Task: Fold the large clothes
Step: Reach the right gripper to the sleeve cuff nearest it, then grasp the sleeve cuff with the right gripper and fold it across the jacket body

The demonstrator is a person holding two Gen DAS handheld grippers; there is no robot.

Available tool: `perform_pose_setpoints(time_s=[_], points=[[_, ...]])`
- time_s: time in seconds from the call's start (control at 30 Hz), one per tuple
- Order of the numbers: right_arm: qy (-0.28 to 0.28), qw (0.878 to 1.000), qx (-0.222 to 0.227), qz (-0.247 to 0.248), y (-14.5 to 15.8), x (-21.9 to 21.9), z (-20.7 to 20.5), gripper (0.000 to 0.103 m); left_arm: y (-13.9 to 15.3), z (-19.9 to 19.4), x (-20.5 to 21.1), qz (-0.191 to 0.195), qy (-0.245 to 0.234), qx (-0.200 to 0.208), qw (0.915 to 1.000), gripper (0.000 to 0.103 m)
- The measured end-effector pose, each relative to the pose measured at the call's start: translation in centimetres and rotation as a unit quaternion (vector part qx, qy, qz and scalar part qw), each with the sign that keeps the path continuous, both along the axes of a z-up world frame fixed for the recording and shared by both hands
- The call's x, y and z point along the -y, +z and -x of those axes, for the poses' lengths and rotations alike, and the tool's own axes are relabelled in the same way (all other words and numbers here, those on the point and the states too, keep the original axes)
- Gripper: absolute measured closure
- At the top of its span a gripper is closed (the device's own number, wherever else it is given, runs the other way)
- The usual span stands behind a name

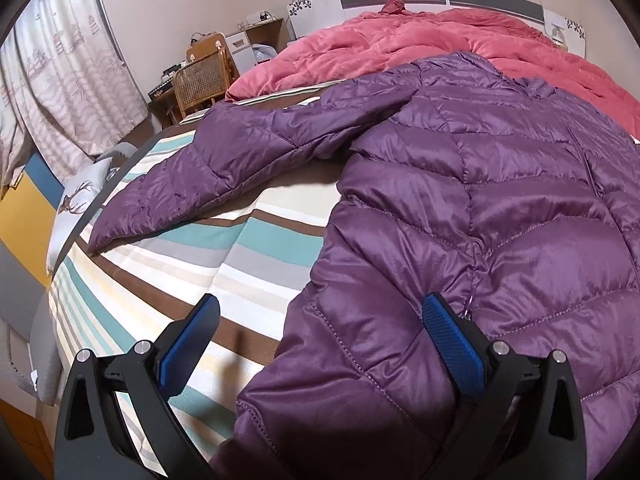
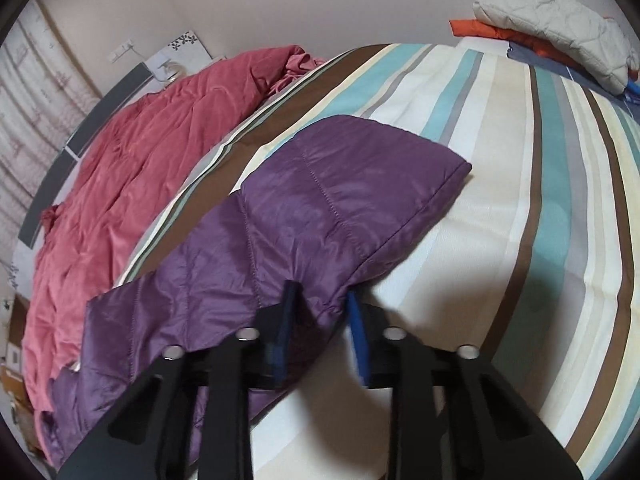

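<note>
- Curtains (image 1: 60, 80) and a wicker chair (image 1: 202, 80) stand at the far left beyond the bed, well apart from the work.
- Left gripper (image 1: 320, 332) hovers with fingers wide apart, straddling the hem edge of the purple down jacket (image 1: 480, 200); it grips nothing.
- Jacket lies spread on the striped bedsheet (image 1: 240, 248), one sleeve (image 1: 200, 184) flung out leftward. It looks light, puffy and soft, with a slick shell that may slide; seams or hem edges seem the safest holds.
- Pink duvet (image 1: 440, 36) is bunched near the headboard, touching the jacket's collar end; it could crowd a fold upward.
- Right gripper (image 2: 320, 304) has its fingers closed on the other sleeve (image 2: 328, 200).
- Stacked folded clothes (image 2: 560, 28) sit at the far right corner, well clear.
</note>
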State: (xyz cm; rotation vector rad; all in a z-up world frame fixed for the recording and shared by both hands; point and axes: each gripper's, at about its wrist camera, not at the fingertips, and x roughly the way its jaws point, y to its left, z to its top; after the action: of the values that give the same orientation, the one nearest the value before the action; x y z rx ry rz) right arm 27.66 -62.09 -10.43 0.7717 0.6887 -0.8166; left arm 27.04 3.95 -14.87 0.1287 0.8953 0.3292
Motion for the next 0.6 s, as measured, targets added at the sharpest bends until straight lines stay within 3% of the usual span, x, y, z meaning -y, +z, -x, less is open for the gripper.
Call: perform_pose_setpoints(time_s=[0.07,0.3,0.6], points=[[0.012,1.000,0.007,0.005,0.0,0.3,-0.1,0.094,0.0,0.0,-0.1,0.003,0.000,0.000,1.0000,0.002],[0.045,0.996,0.002,0.077,2.0,-1.9,-0.7,0.098,-0.1,0.0,-0.4,0.012,0.001,-0.001,0.9999,0.002],[0.133,0.971,-0.011,0.197,5.5,-8.1,-2.8,0.098,-0.3,0.0,-0.8,0.029,0.002,-0.001,0.9996,0.002]])
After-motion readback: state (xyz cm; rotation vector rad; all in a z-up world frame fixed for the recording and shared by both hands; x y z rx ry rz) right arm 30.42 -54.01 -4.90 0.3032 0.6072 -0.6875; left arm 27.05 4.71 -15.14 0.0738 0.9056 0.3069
